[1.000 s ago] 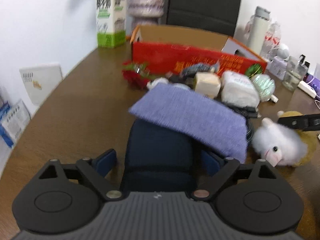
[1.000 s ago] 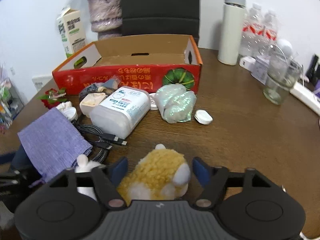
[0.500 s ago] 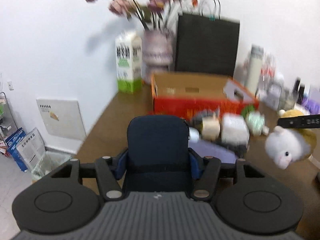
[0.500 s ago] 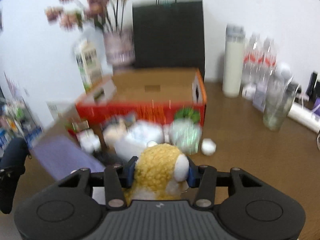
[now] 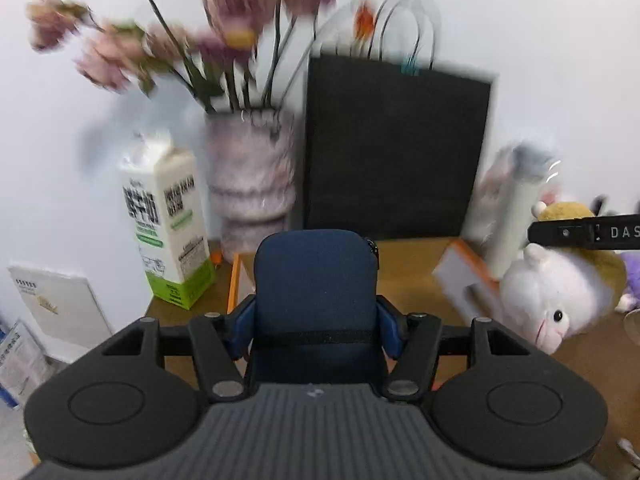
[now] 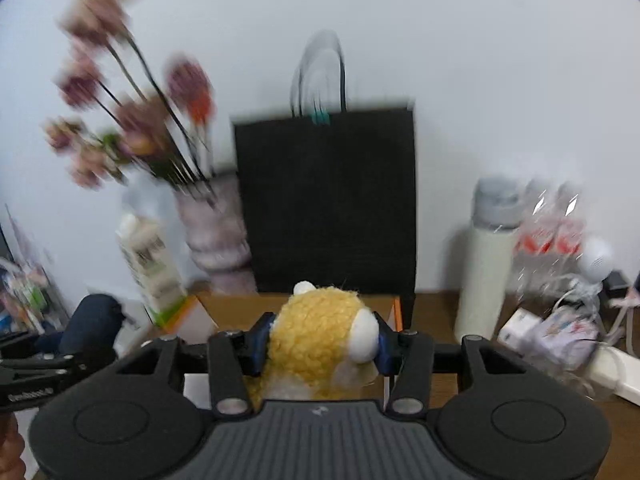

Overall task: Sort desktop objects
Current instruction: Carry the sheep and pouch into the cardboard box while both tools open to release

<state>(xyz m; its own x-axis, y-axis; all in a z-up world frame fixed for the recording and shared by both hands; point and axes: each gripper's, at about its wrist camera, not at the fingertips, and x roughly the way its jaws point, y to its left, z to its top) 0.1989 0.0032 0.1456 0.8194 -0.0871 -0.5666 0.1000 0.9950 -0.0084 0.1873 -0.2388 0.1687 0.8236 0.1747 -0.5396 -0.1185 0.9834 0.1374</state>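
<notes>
My left gripper [image 5: 316, 330] is shut on a dark blue zip pouch [image 5: 316, 292] and holds it up in the air before the open cardboard box [image 5: 408, 256]. My right gripper [image 6: 320, 346] is shut on a yellow and white plush sheep [image 6: 316, 352], raised in front of the same box [image 6: 240, 308]. The plush also shows at the right of the left wrist view [image 5: 556, 292]. The pouch shows at the left of the right wrist view [image 6: 94, 322].
Behind the box stand a milk carton [image 5: 166, 232], a vase of pink flowers [image 5: 250, 184] and a black paper bag [image 5: 394, 152]. A white flask [image 6: 486, 268], water bottles [image 6: 548, 236] and small items lie on the table at the right.
Both grippers closed on their objects and lifted them off the table. The views have tilted up toward the wall, and the clutter and purple cloth have dropped out of sight.
</notes>
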